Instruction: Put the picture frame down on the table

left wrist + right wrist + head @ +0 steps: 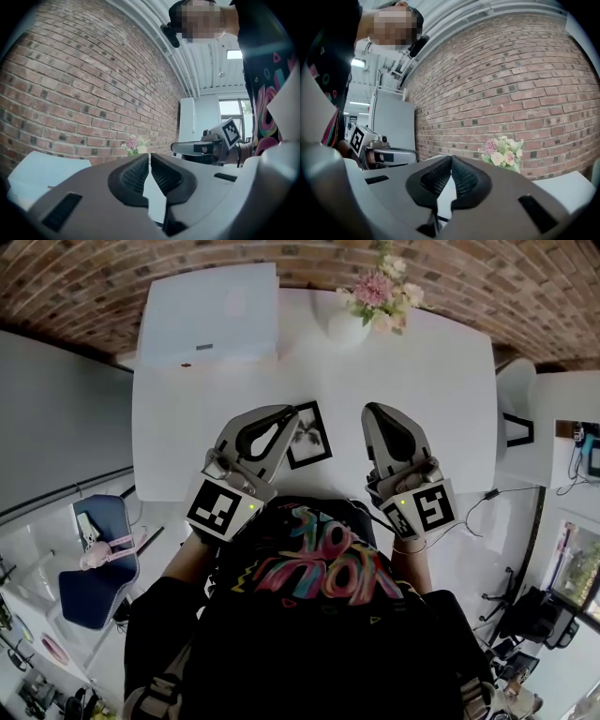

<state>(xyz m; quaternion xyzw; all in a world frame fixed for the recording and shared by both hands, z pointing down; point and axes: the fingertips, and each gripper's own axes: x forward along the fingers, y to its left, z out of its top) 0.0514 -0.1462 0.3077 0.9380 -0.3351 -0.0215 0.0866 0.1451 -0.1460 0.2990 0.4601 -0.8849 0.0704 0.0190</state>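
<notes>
Low in the frame, just ahead of the person's printed shirt (319, 568), the left hand-held gripper (289, 414) has its jaws pressed together on nothing, and the right hand-held gripper (372, 412) is closed and empty too. Between their tips, nearer the left one, the picture frame (311, 435) lies flat on the white surface (441, 381). Further up, a vase of flowers (361, 315) stands at top centre, with a pale box (211, 315) at upper left.
</notes>
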